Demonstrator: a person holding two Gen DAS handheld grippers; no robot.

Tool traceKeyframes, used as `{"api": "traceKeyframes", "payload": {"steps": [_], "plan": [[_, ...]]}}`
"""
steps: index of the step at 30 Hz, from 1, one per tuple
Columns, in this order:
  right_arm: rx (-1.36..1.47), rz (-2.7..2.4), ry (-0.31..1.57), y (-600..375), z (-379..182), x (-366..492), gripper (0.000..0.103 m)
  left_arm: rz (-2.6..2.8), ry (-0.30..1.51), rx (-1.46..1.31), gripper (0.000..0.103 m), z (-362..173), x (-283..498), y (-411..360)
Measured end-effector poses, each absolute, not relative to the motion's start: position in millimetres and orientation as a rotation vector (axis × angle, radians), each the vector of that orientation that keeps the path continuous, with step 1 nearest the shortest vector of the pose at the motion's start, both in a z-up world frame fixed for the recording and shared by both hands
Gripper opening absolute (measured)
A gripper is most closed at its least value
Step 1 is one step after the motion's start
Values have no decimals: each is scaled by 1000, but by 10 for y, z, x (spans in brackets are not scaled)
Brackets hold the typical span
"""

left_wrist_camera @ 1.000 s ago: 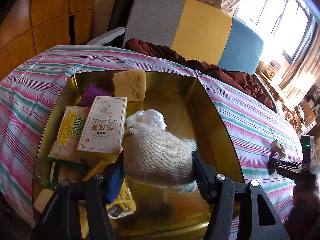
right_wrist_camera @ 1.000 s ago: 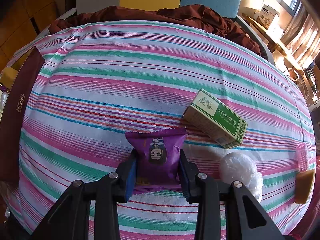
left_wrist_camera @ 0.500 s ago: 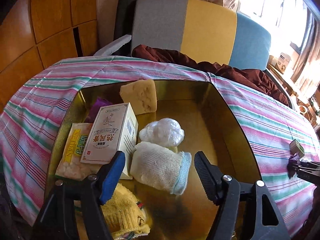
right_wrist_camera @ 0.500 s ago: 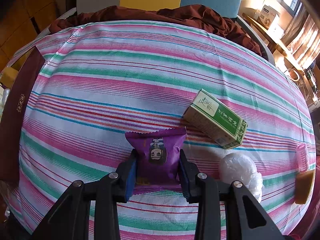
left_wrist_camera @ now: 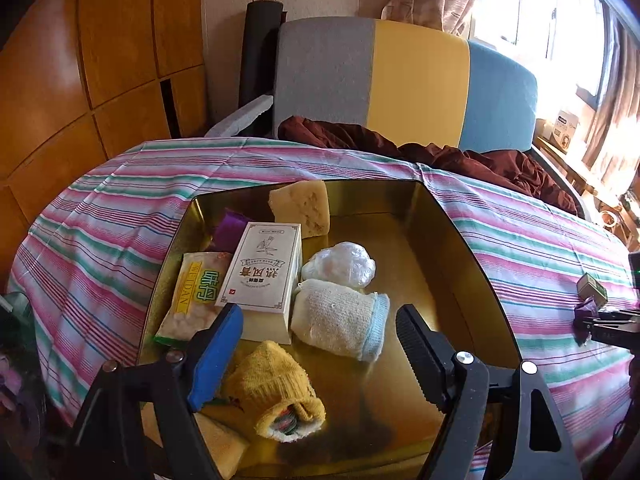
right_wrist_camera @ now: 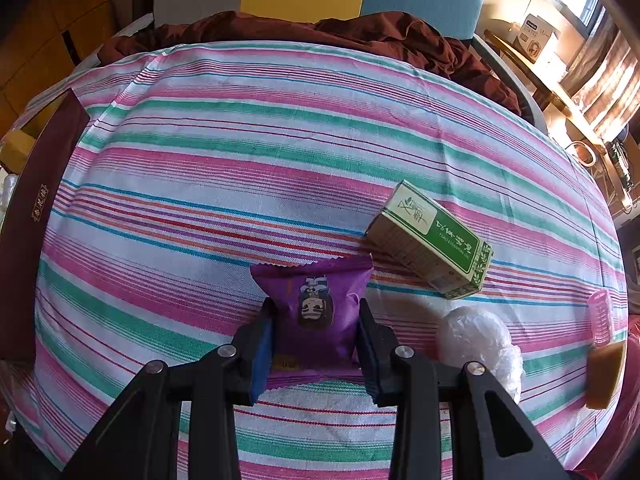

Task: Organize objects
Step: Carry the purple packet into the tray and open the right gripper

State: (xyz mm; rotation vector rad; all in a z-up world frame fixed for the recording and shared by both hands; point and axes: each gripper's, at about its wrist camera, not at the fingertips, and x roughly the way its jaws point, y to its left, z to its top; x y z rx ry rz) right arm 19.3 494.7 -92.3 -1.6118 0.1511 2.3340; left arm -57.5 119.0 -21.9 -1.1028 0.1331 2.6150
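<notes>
My left gripper [left_wrist_camera: 320, 348] is open and empty above a gold tin box [left_wrist_camera: 452, 256]. In the box lie a cream sock roll with a blue cuff [left_wrist_camera: 340, 318], a white plastic ball [left_wrist_camera: 340, 266], a white carton [left_wrist_camera: 264, 272], a snack bag [left_wrist_camera: 196, 292], a yellow sock roll [left_wrist_camera: 272, 396], a sponge [left_wrist_camera: 302, 208] and a purple packet [left_wrist_camera: 230, 230]. My right gripper [right_wrist_camera: 316, 340] is shut on a purple snack packet [right_wrist_camera: 316, 300] resting on the striped cloth [right_wrist_camera: 240, 160].
A green and white carton [right_wrist_camera: 430, 240], a white plastic ball [right_wrist_camera: 480, 338], a pink roller [right_wrist_camera: 600, 316] and a yellow sponge [right_wrist_camera: 606, 374] lie right of the right gripper. The box's dark red wall [right_wrist_camera: 36, 216] stands at left. A chair [left_wrist_camera: 400, 88] with brown cloth stands behind the table.
My left gripper opened and let the cream sock roll go into the box, then drew back and up. My right gripper has stayed shut on the purple packet.
</notes>
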Motion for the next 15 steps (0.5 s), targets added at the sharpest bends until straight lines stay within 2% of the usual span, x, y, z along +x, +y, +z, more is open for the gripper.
{"api": "traceKeyframes", "payload": {"steps": [15], "plan": [[-1612,2297,151,4920,-902,146,36,2634,119,-1067,80,-129,-438,1003]]}}
